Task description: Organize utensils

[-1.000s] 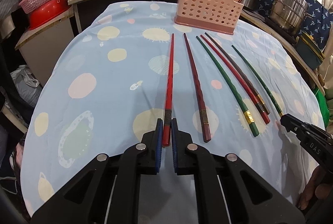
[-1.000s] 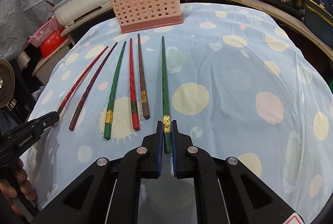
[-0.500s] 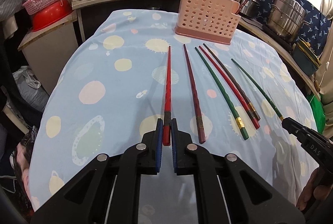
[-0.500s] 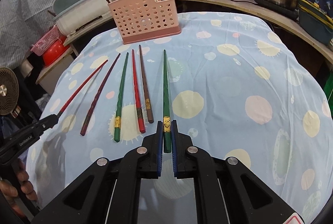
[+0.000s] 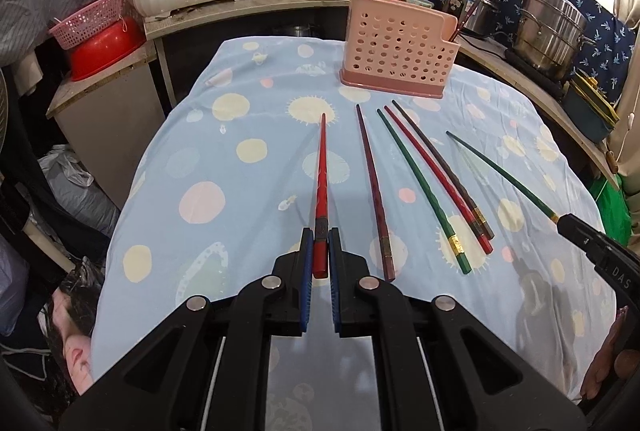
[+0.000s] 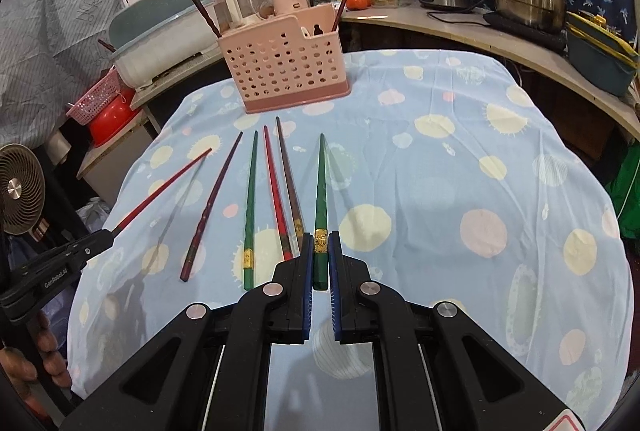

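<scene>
While its thick, banded end is pinched between the blue pads of the left gripper (image 5: pixel 319 251), a red chopstick (image 5: pixel 321 167) is held clear of the table, its long axis running away from the camera and its tapered tip aimed towards the pink perforated basket (image 5: pixel 396 49). A green chopstick (image 6: pixel 321 187) with a gold band is clamped the same way by the right gripper (image 6: pixel 320 255), raised off the cloth, tip pointed towards the same basket. Between the two held sticks, four chopsticks are left lying on the tablecloth (image 5: pixel 224 199): a dark maroon one (image 5: pixel 372 183), a green one (image 5: pixel 420 187), a red one (image 5: pixel 436 179) and a brown one (image 5: pixel 442 167), fanned side by side with thin tips towards the basket. Nothing is seen across the path to the basket, in which a few dark sticks already stand upright. The cloth is pale blue, thin and printed with pastel dots and suns. Steel pots (image 5: pixel 550 27) are seen on the counter beyond, to the right.
</scene>
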The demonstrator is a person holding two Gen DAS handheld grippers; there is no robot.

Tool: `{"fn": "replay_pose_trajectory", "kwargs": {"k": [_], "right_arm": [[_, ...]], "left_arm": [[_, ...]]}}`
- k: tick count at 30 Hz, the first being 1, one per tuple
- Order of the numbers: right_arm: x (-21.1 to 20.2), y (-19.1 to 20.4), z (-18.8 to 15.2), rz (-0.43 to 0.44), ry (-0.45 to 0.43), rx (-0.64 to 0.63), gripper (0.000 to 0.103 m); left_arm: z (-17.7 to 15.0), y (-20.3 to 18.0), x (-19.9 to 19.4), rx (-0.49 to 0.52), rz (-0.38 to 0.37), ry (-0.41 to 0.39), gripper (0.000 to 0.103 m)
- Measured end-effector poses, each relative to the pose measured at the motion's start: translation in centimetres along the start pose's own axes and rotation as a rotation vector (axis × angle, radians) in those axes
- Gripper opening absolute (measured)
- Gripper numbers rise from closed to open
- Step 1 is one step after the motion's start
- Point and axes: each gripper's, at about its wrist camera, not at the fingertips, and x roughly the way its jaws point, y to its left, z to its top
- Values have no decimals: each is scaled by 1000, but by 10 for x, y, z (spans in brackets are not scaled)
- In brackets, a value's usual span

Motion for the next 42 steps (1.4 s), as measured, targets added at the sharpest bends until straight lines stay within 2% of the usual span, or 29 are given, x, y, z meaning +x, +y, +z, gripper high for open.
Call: {"fn": "replay_pose_trajectory", "kwargs": {"k": [8,17,35,42], "right_arm": [[-21,7,20,-2,-59,-19,7],[-42,13,51,27,-126,-23,7],[-56,22,129,59,-220,-94,7],[-55,23,157,58,-244,-103,7]], "left_arm": [[12,-1,-13,8,0,-22,7],[48,-5,-40,24,-5,-117,7],[154,-29,-84,57,-13,-332,6],[191,-44,-92,72,-28,-387,5]]}}
